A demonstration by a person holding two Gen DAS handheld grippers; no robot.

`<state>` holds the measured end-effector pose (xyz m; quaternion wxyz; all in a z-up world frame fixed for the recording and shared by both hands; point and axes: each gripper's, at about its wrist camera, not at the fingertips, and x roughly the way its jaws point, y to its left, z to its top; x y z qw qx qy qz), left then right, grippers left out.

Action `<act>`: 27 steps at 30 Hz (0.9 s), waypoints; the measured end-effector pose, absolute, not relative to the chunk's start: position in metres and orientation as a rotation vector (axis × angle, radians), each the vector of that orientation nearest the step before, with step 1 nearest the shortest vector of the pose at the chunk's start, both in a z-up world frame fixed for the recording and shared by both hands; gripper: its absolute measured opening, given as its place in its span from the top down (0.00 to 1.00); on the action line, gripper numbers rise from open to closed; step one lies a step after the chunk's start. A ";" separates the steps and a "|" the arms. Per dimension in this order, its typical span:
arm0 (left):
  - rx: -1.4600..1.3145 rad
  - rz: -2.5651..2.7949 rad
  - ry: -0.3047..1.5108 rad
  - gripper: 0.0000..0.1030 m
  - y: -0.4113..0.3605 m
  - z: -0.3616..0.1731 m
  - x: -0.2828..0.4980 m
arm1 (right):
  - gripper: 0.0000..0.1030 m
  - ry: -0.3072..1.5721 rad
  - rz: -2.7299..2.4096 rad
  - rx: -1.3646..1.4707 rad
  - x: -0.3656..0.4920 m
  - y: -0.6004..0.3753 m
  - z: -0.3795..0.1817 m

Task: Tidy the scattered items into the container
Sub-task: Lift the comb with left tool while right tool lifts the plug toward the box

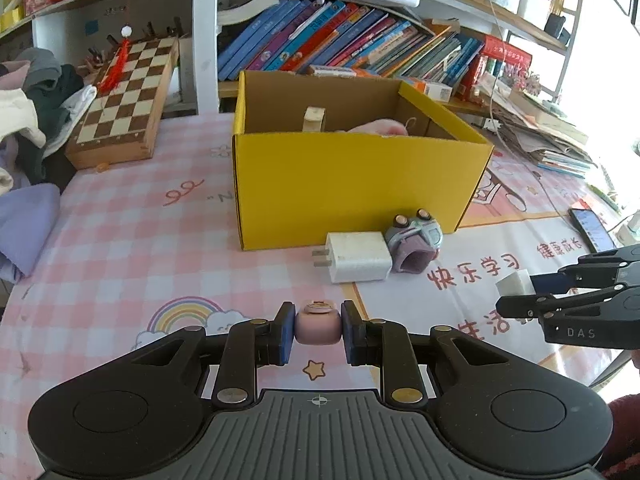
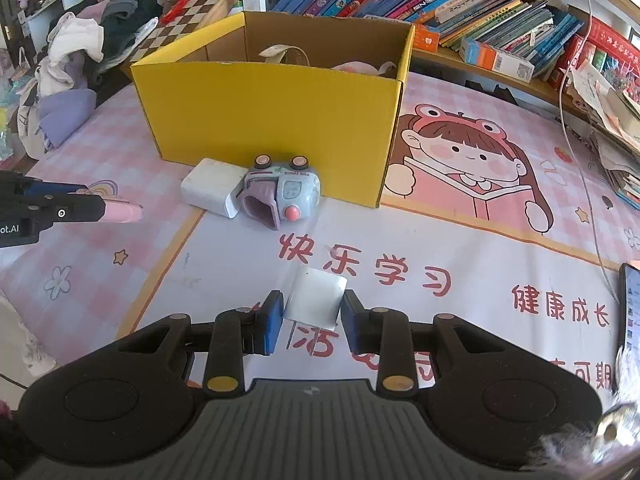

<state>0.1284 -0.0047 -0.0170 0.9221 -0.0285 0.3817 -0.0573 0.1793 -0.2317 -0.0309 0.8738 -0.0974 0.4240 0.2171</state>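
My left gripper (image 1: 318, 330) is shut on a small pink rounded gadget (image 1: 318, 325), held above the tablecloth in front of the yellow cardboard box (image 1: 352, 184). My right gripper (image 2: 314, 316) is shut on a small white plug adapter (image 2: 316, 298), also above the cloth; it shows from the side in the left wrist view (image 1: 514, 283). A large white charger (image 1: 356, 256) and a grey-purple toy camera (image 1: 414, 242) lie on the cloth against the box's front wall. The box (image 2: 280, 112) holds a wooden block (image 1: 314, 119) and pink items.
A chessboard case (image 1: 124, 100) and a clothes pile (image 1: 36, 104) lie at the left. Leaning books (image 1: 340, 40) fill the shelf behind the box. Stacked papers (image 1: 540, 132) and a phone (image 1: 592, 228) lie at the right.
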 end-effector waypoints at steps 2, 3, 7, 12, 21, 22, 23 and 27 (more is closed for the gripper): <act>-0.049 -0.128 0.769 0.78 -0.006 -0.013 0.127 | 0.71 0.881 0.453 -0.204 0.177 -0.231 -0.029; -0.042 -0.137 0.763 0.78 -0.006 -0.011 0.126 | 0.71 0.878 0.453 -0.204 0.176 -0.232 -0.028; -0.022 -0.174 0.731 0.78 -0.012 -0.001 0.123 | 0.71 0.865 0.451 -0.193 0.173 -0.234 -0.020; 0.030 -0.218 0.654 0.78 -0.021 0.018 0.122 | 0.71 0.849 0.450 -0.172 0.173 -0.238 -0.007; 0.017 -0.277 0.516 0.78 -0.027 0.061 0.137 | 0.71 0.767 0.526 -0.179 0.184 -0.227 0.033; 0.016 -0.280 0.504 0.78 -0.028 0.066 0.140 | 0.71 0.751 0.534 -0.180 0.186 -0.226 0.038; 0.016 -0.281 0.493 0.78 -0.028 0.070 0.143 | 0.71 0.736 0.541 -0.182 0.189 -0.225 0.044; 0.009 -0.279 0.467 0.78 -0.027 0.080 0.155 | 0.71 0.687 0.568 -0.198 0.203 -0.222 0.063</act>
